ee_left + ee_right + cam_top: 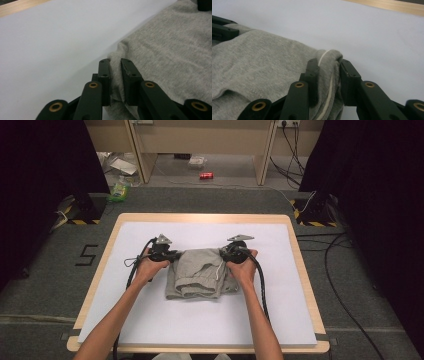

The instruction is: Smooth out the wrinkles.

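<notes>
A folded grey sweat garment (197,272) lies in the middle of the white sheet. My left gripper (167,256) pinches its far left corner; in the left gripper view the jaws (115,65) are shut on a fold of grey cloth (170,50). My right gripper (227,255) clamps the far right corner, where a bunched fold with a white drawstring (327,82) sits between the jaws (329,65). The grey cloth (262,60) spreads to the left in the right gripper view, with the other gripper's jaws at its far edge.
A white sheet (200,320) covers the wooden table (297,250). Black cables trail from both grippers across the sheet. Beyond the table lie floor clutter, a red can (206,175) and black stands with hazard tape (80,210).
</notes>
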The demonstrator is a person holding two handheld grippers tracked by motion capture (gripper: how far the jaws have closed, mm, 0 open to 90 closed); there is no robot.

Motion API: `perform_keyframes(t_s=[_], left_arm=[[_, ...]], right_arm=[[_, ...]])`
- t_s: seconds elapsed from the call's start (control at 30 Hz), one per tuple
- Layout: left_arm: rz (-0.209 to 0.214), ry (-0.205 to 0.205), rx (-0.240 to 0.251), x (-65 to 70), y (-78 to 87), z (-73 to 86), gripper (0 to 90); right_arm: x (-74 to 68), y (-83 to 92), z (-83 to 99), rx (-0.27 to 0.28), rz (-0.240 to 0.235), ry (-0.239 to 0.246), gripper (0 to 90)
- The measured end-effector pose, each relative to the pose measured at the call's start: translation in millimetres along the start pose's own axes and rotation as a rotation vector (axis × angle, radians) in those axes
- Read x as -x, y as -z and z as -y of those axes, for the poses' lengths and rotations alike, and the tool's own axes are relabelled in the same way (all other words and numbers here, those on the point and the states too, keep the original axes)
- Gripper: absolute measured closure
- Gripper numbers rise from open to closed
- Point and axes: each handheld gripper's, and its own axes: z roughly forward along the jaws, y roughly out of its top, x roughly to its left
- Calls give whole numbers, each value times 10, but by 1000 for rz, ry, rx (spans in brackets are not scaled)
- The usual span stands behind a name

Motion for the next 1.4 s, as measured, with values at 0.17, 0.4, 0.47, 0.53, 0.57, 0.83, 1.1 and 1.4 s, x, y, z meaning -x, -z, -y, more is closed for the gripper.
perform_keyframes(t_s=[0.17,0.4,0.47,0.53,0.57,0.83,1.1,1.4], left_arm=[[-25,-22,-14,-30,-59,-60,780],[-67,-11,-21,-116,-123,-22,796],[-58,-3,-20,-125,-114,-22,796],[-62,-13,-23,-118,-110,-26,796],[-64,-11,-23,-116,-113,-27,796],[-104,37,-9,-167,-95,-30,685],[-87,124,1,-197,-20,-46,582],[-63,166,0,-245,203,-54,457]], right_arm=[[17,-49,-61,0,18,8,714],[61,-138,-50,-9,32,-17,713],[64,-153,-43,-12,36,-17,710],[63,-165,-41,-17,40,-17,696],[66,-168,-41,-15,42,-23,682],[114,-118,-62,-20,72,-66,531],[125,4,-105,-6,103,-43,459],[169,201,-144,33,70,-82,407]])
